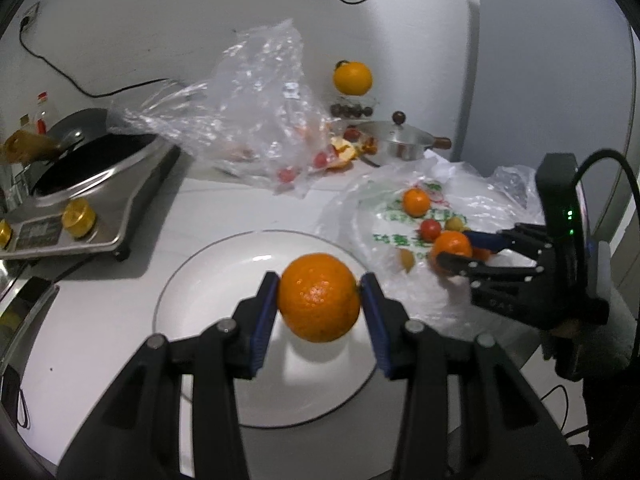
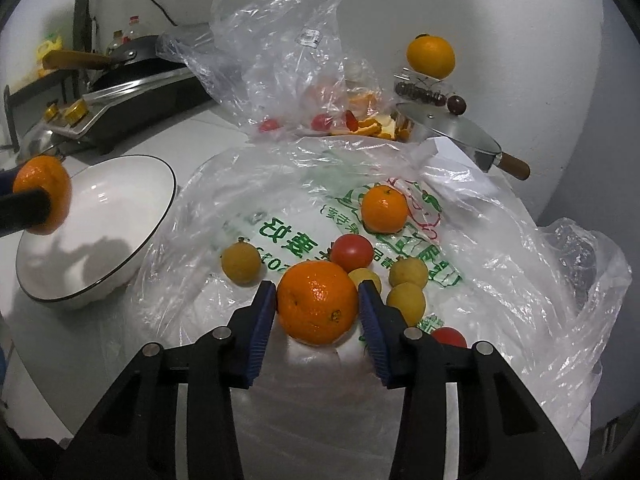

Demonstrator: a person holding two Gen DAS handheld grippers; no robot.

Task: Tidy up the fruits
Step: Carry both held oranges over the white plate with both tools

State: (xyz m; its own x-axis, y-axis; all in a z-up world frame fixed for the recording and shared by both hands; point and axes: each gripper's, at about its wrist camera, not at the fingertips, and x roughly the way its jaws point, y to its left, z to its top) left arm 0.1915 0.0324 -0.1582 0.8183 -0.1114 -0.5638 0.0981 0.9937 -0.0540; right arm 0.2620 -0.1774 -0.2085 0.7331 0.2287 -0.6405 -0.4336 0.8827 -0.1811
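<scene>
Black fingers with blue pads fill the near edge of both wrist views. Left gripper (image 1: 319,294) pinches an orange (image 1: 319,297) between its pads, held above a white plate (image 1: 200,280); the fruit's shadow falls on the plate below it. From the right wrist view the same orange (image 2: 42,194) hangs over the plate (image 2: 120,184) at far left.

Right gripper (image 2: 318,304) has its pads against both sides of a second orange (image 2: 317,302), which rests on a printed plastic bag (image 2: 280,236) spread over the counter. No earlier view to compare.

Loose on the bag: a smaller orange (image 2: 385,209) farther back, a red tomato (image 2: 352,252) just behind the gripped fruit, small yellow fruits (image 2: 241,263) to left and right, and another tomato (image 2: 449,336) partly hidden by the right finger.

Behind: a crumpled clear bag (image 2: 276,40) with tomatoes and peel at its base, a lidded pan (image 2: 452,132), a yellow-orange fruit (image 2: 431,57) on a clear container. Stove (image 1: 80,192) with a dark pan at far left.
</scene>
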